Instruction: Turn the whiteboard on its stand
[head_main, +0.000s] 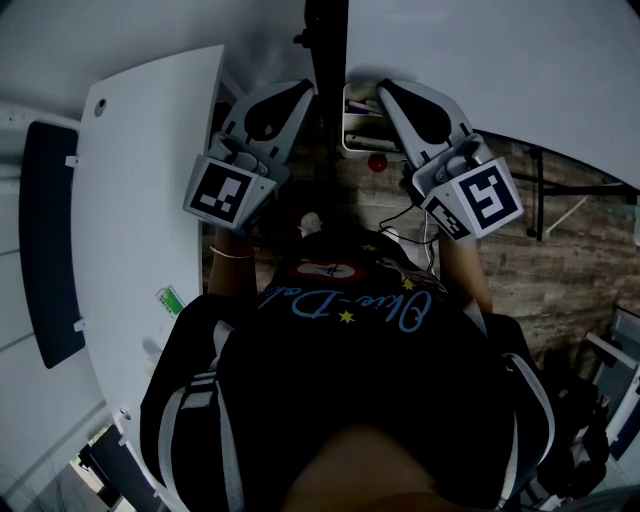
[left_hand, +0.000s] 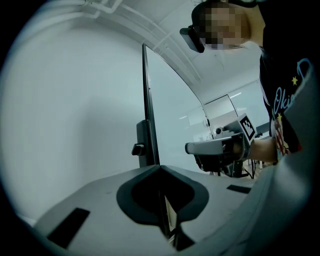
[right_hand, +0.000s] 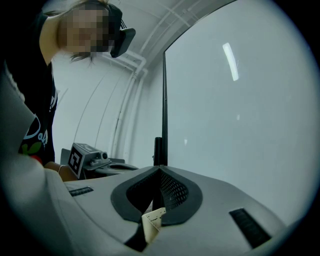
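Observation:
The whiteboard (head_main: 500, 70) stands right in front of me, its dark side frame (head_main: 325, 40) seen edge-on between my two grippers. My left gripper (head_main: 303, 92) is just left of that frame and my right gripper (head_main: 385, 92) just right of it, both shut and empty. In the left gripper view the closed jaws (left_hand: 160, 169) point at the frame (left_hand: 146, 100), which carries a clamp knob (left_hand: 137, 149). In the right gripper view the shut jaws (right_hand: 160, 170) face the frame (right_hand: 164, 100), with the board's pale face (right_hand: 240, 100) stretching off to the right.
A white desk top (head_main: 150, 200) runs along my left, with a dark panel (head_main: 45, 240) beyond it. Below the board sits a small white tray (head_main: 360, 125) with a red object (head_main: 375, 162) beside it. Cables (head_main: 410, 215) trail over the wood-pattern floor (head_main: 560, 270).

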